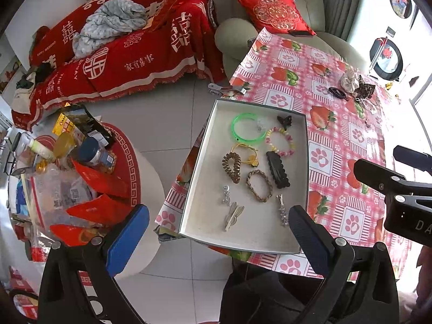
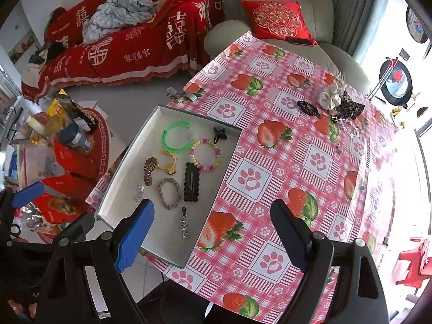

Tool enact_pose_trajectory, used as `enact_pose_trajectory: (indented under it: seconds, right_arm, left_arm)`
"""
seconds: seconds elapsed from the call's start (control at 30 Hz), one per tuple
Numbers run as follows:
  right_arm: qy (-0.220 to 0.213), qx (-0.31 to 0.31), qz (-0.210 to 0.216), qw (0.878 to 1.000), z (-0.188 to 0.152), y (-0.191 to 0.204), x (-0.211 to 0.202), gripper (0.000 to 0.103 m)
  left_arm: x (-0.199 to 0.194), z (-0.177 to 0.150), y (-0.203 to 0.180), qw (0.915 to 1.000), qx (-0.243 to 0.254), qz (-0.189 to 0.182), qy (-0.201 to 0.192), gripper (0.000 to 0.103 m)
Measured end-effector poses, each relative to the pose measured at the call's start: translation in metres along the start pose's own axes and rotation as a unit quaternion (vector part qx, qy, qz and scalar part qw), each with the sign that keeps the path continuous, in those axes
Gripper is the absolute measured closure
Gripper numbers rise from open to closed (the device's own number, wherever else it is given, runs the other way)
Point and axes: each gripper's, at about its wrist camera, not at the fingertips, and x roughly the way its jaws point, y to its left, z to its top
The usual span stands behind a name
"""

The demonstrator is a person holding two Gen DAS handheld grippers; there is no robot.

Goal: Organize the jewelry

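Observation:
A shallow white tray [image 1: 194, 189] [image 2: 121, 178] lies at the table's left edge. It holds a green bangle [image 1: 247, 129] [image 2: 176, 136], a bead bracelet [image 1: 280, 141] [image 2: 205, 154], a black scalloped clip [image 1: 278, 170] [image 2: 191, 182], a braided bracelet [image 1: 259, 186] [image 2: 169, 193], a brown coil tie [image 1: 232, 167] [image 2: 149, 171] and silver clips. Loose scrunchies [image 1: 351, 81] [image 2: 330, 98] and a black coil tie [image 1: 337, 93] [image 2: 307, 108] lie at the far side. My left gripper [image 1: 218, 221] is open over the tray's near edge. My right gripper [image 2: 212, 232] is open and empty above the tray's near corner.
The table wears a pink strawberry cloth [image 2: 283, 162]. A round side table [image 1: 81, 183] crowded with jars and red packets stands left. A red-covered sofa [image 1: 121, 48] and a grey armchair with a red cushion [image 2: 278, 21] are behind. The right gripper's body shows in the left wrist view [image 1: 405, 189].

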Motion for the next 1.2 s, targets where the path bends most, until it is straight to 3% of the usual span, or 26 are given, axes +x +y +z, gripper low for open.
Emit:
enact_pose_trajectory:
  seconds: [1.2]
  right_arm:
    - [-0.003, -0.001, 0.0, 1.0, 0.0033, 0.0023, -0.0032, 0.013]
  left_arm:
    - [-0.0074, 0.0046, 0.0017, 1.0, -0.001, 0.003, -0.005, 0.0]
